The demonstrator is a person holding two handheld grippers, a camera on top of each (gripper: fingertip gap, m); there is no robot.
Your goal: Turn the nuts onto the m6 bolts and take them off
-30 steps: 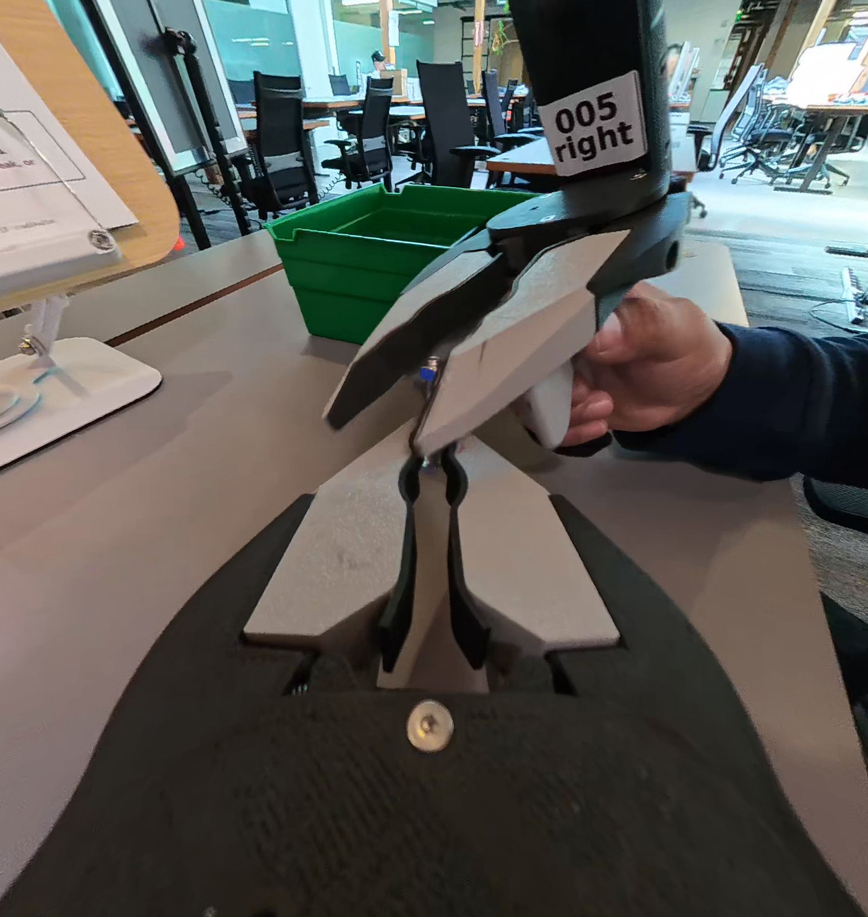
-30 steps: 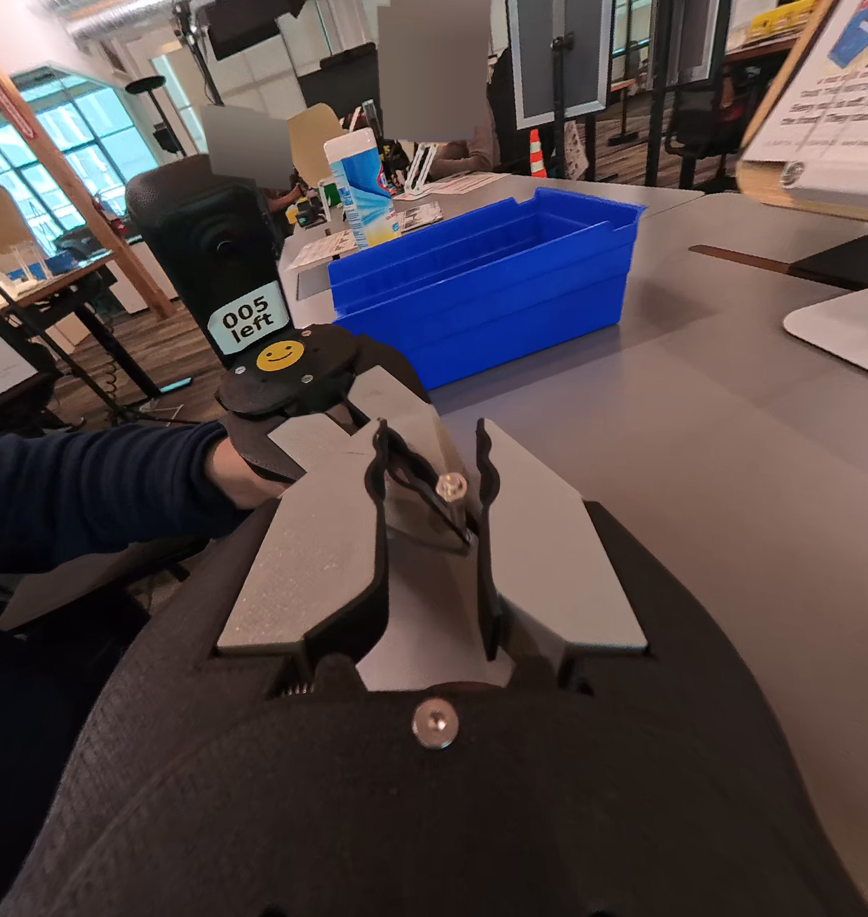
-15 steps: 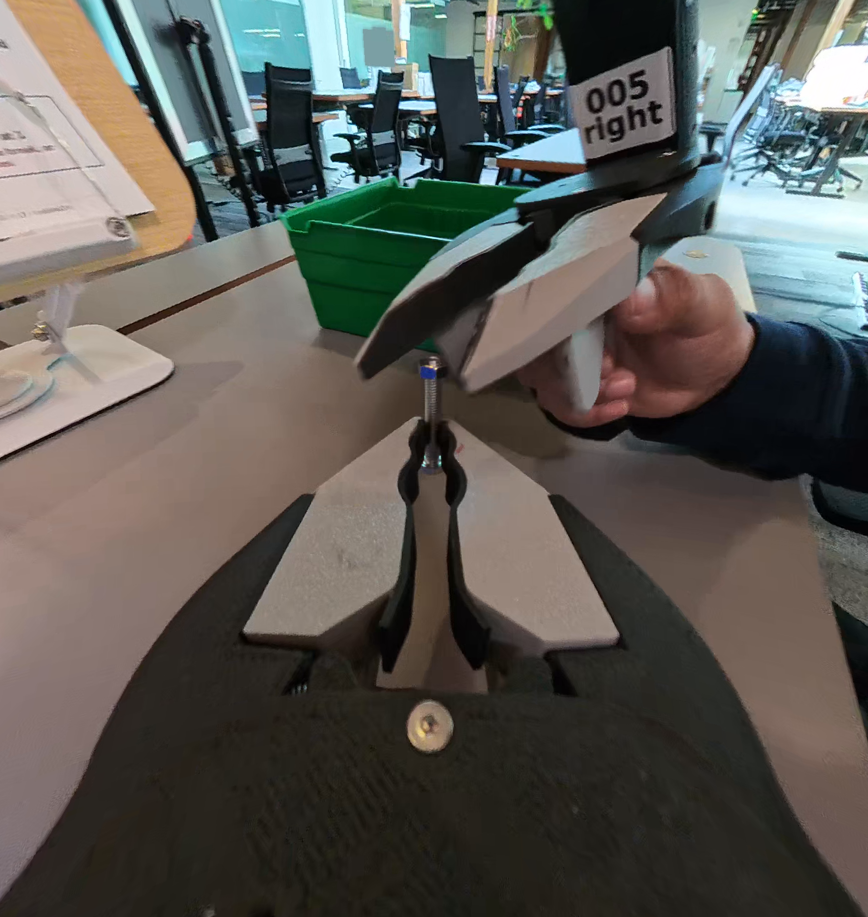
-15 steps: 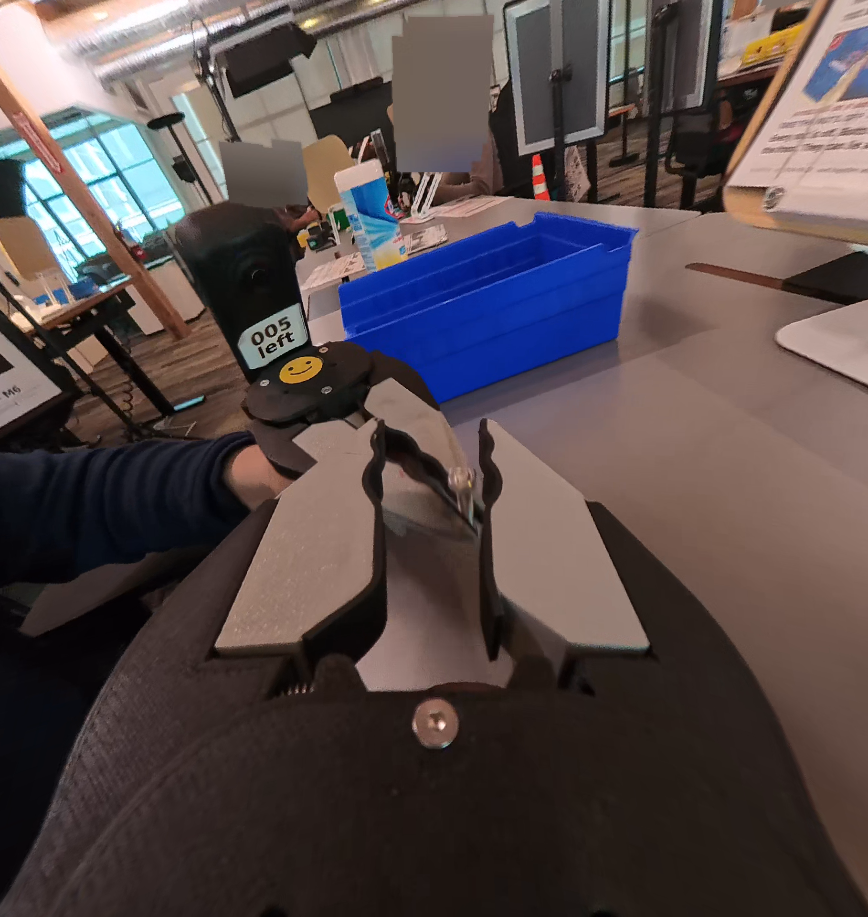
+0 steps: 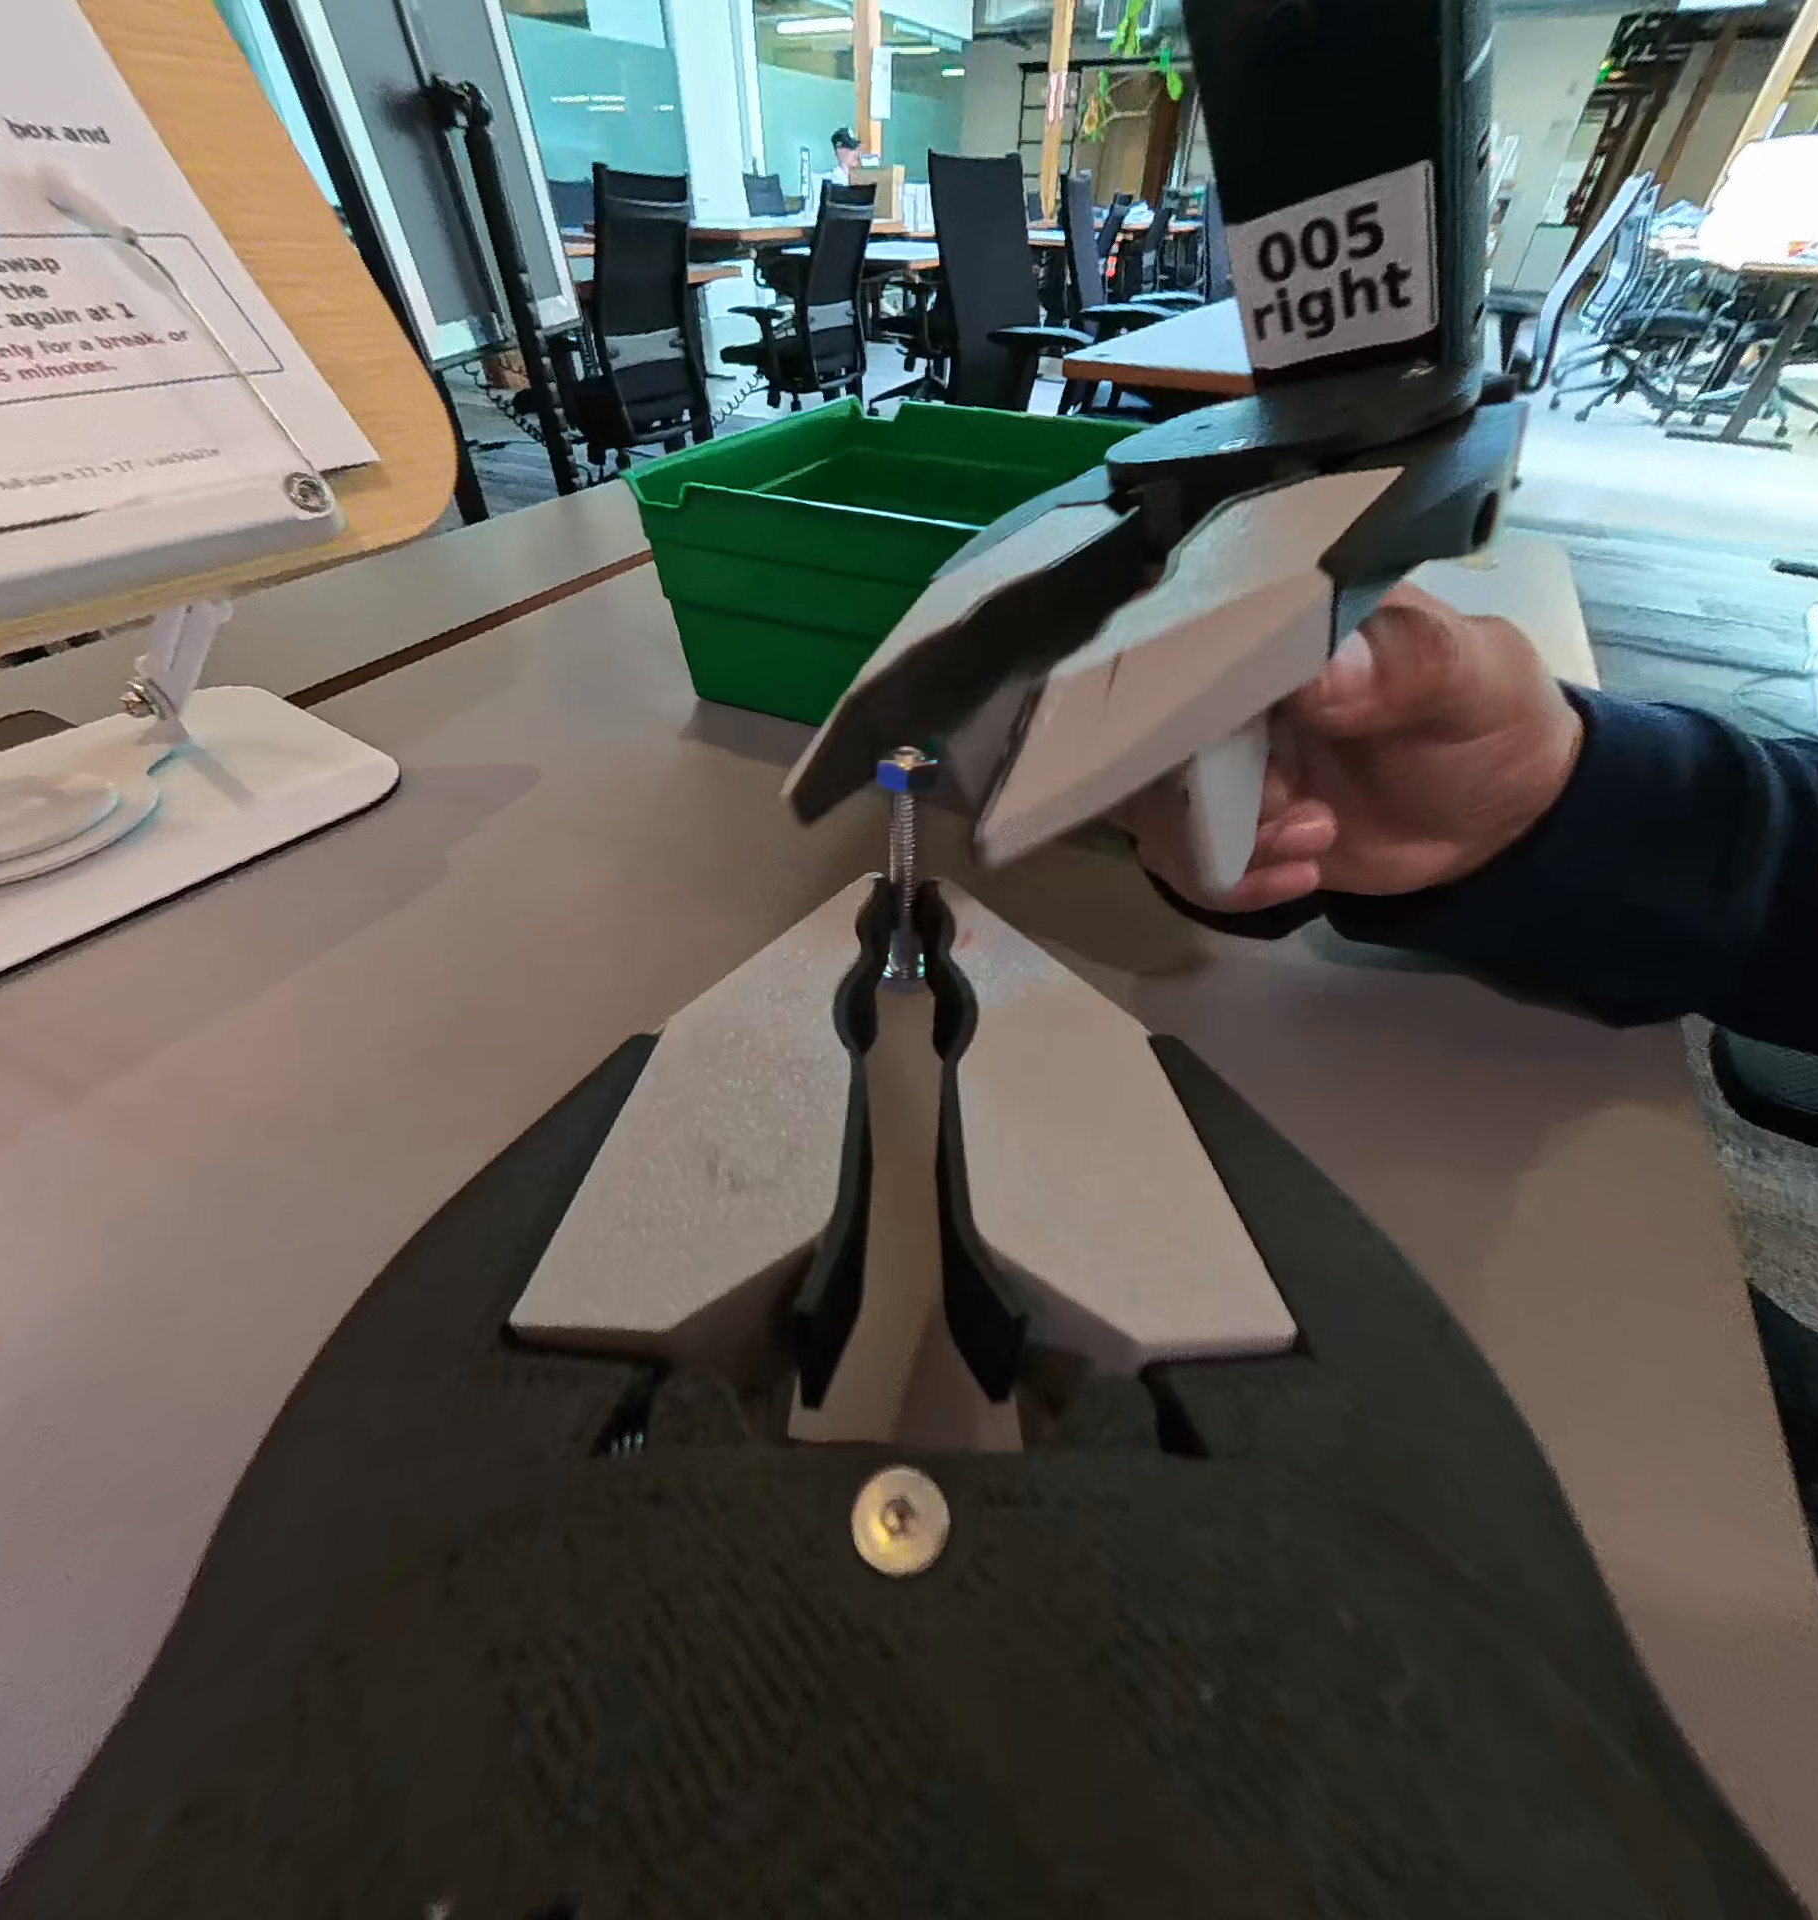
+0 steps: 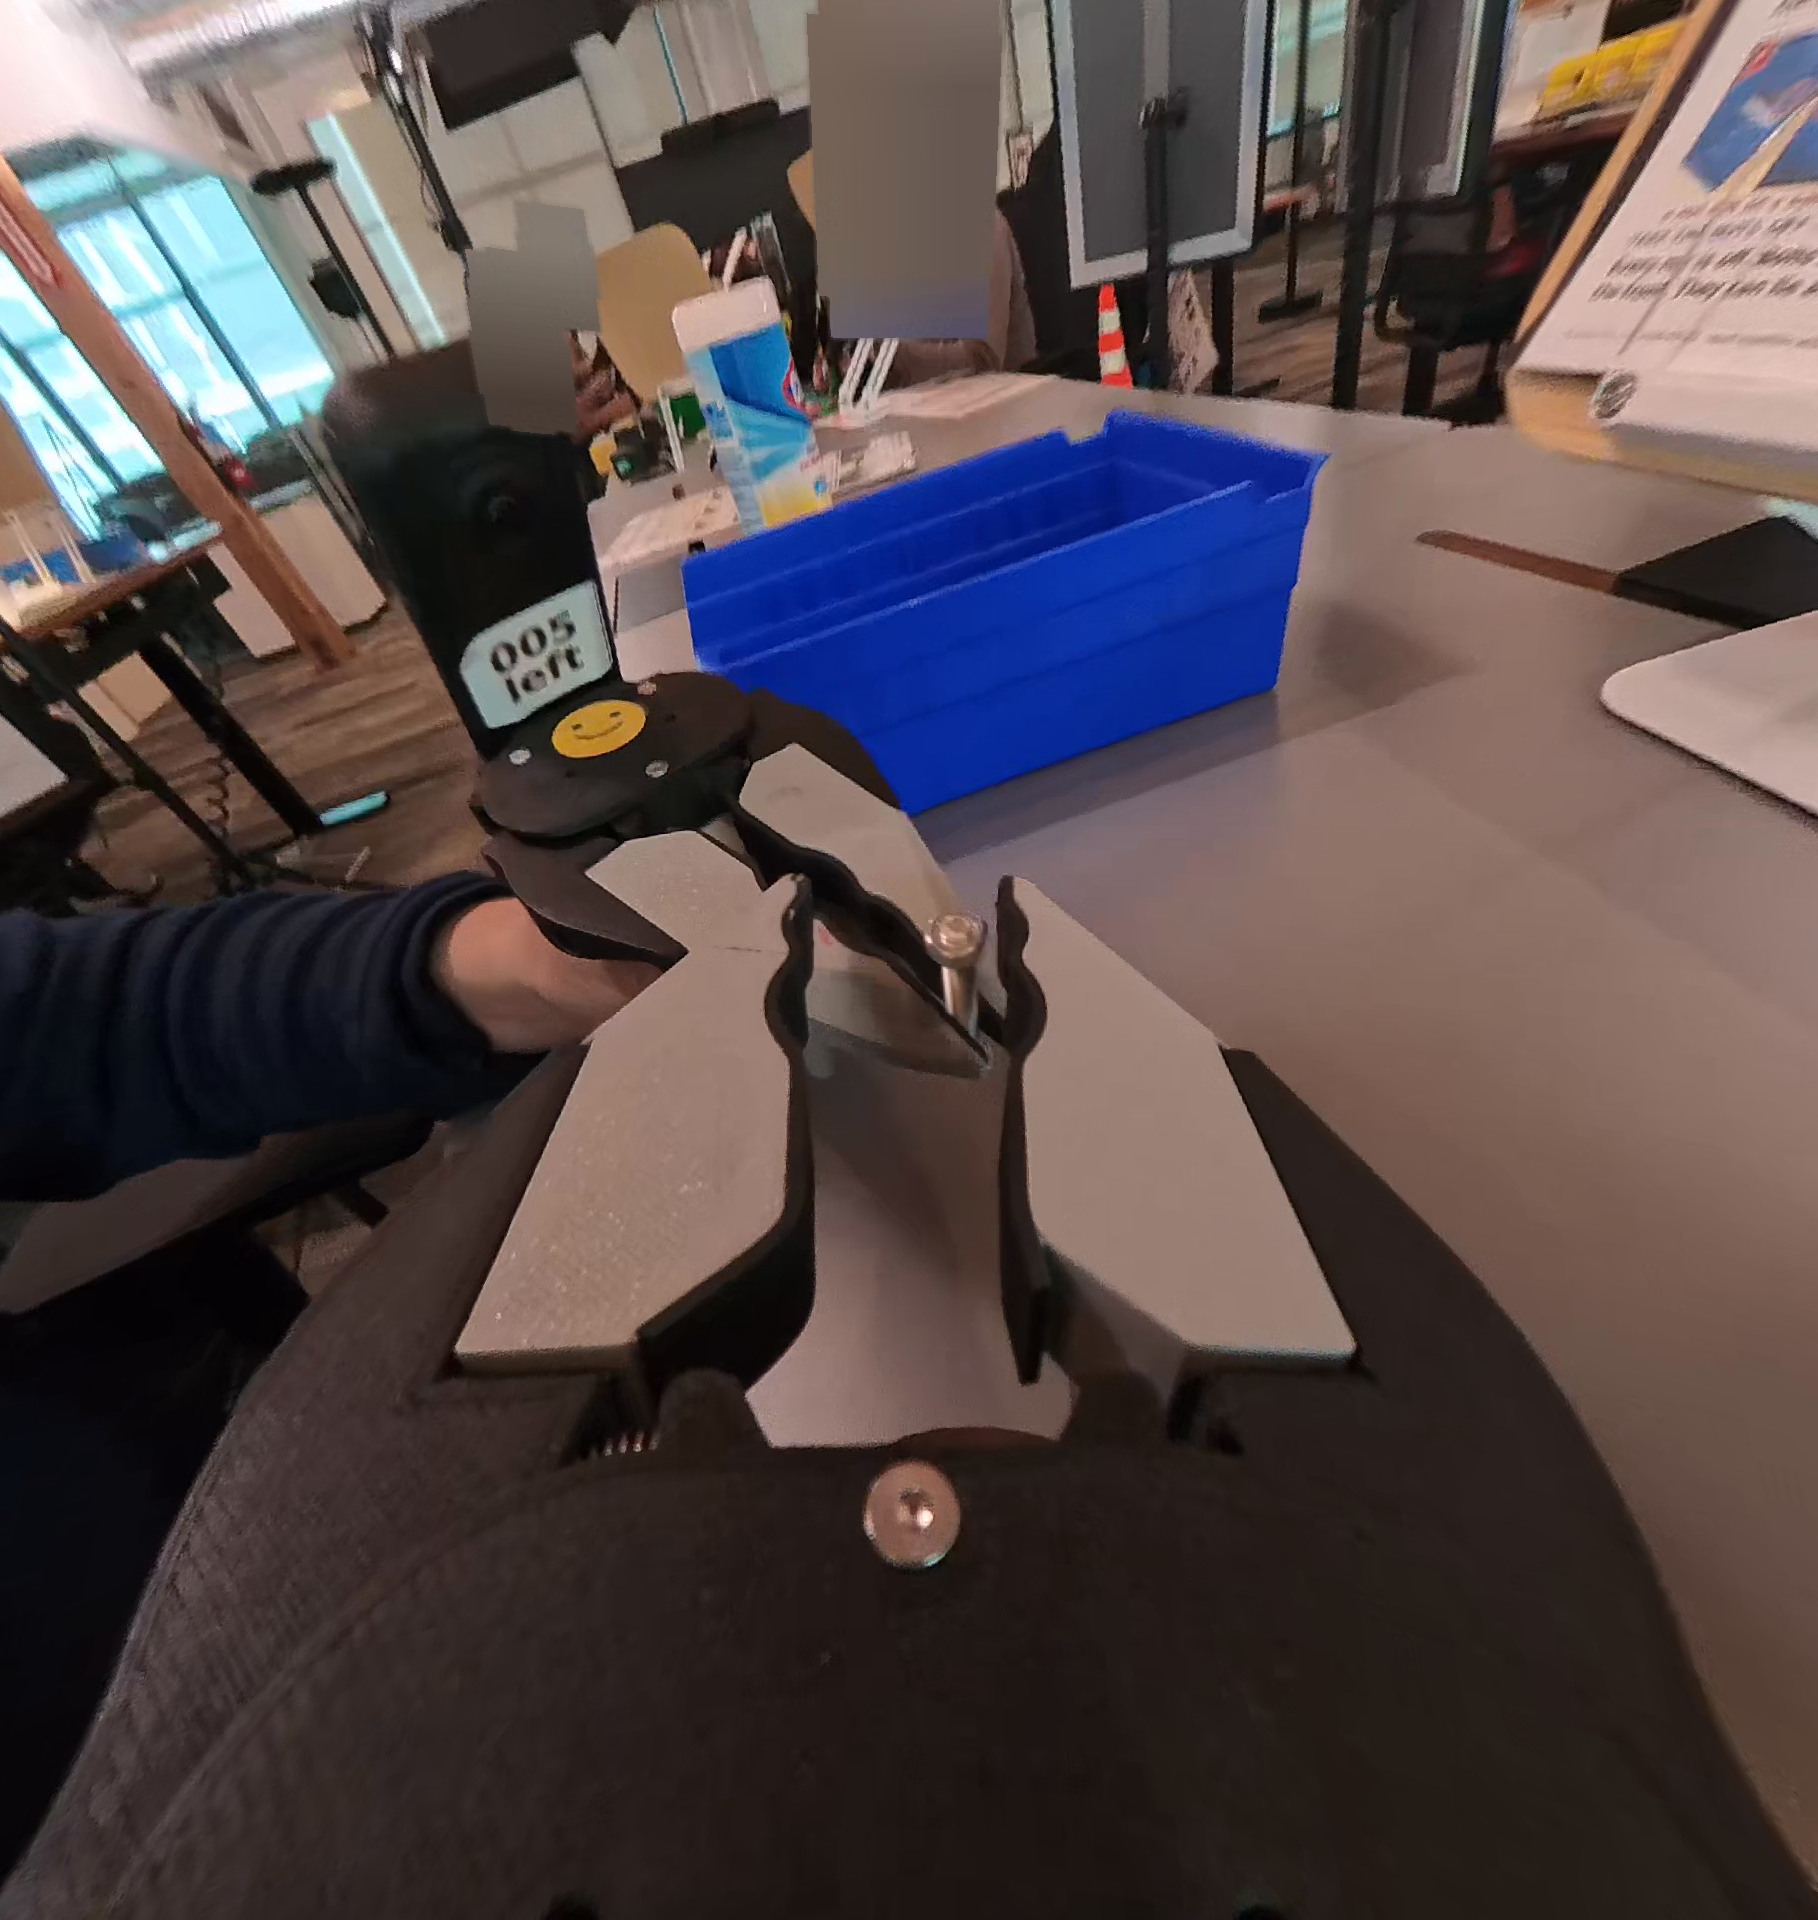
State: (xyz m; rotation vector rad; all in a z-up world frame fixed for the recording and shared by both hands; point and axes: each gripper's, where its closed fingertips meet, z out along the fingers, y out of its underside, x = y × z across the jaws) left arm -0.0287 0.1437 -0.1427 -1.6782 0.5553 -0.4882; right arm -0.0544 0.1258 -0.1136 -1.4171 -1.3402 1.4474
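The left gripper (image 5: pixel 903 940) is clamped on the upright bolt (image 5: pixel 902 847) above the worktop (image 5: pixel 469 935). The right gripper (image 5: pixel 884 790), jaws apart, has lifted off the nut (image 5: pixel 900 774) at the bolt's tip, probably to regrip.

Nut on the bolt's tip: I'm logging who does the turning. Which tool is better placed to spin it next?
Right, probably. The right tool straddles the nut atop the bolt, jaws apart; the left tool is shut on the bolt's lower end, steadying it.
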